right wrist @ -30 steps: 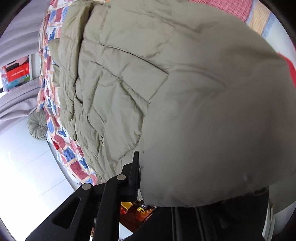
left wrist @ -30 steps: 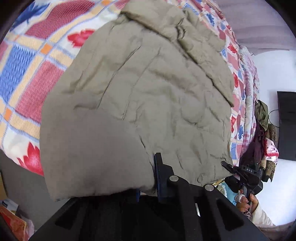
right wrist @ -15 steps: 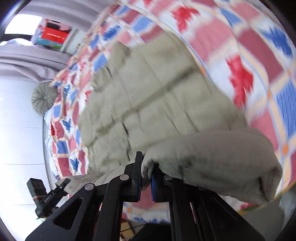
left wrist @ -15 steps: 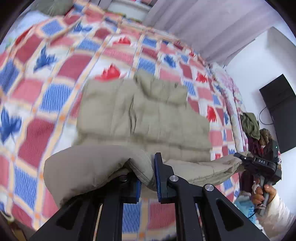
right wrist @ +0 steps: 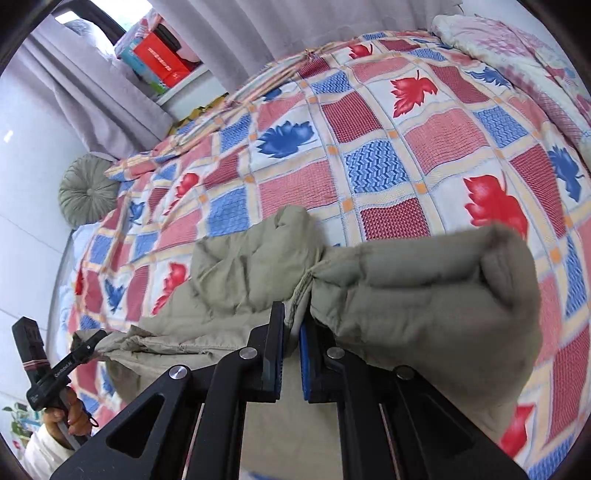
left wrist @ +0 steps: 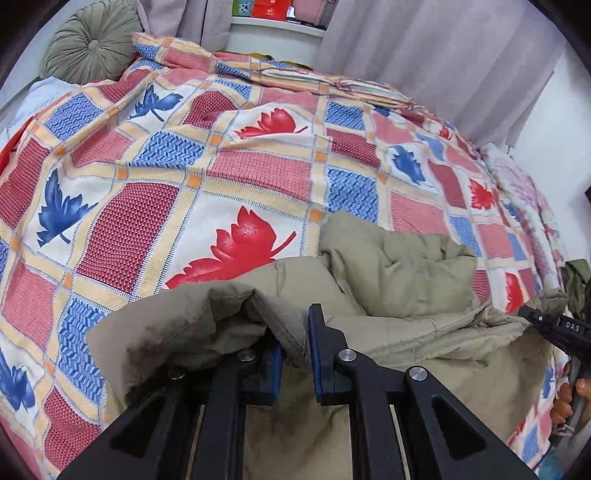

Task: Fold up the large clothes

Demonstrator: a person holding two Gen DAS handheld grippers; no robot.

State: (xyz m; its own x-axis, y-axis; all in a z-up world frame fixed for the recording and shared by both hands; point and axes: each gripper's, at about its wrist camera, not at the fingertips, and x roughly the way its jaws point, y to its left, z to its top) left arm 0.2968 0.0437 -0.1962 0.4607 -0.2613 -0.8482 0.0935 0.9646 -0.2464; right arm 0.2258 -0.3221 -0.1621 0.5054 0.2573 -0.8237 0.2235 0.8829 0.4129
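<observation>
The olive padded jacket (left wrist: 399, 273) sags low in the frame over the patchwork bed (left wrist: 192, 155), its long axis running left to right between both grippers. The left gripper (left wrist: 295, 354) and right gripper (right wrist: 291, 347) each have jaws pinching its edge.

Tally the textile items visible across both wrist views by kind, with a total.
Khaki padded jacket: 1
Leaf-patterned patchwork bedspread: 1
Round green cushion: 1
Grey curtain: 1
Pink-checked quilt at the bed's far side: 1
Total: 5
</observation>
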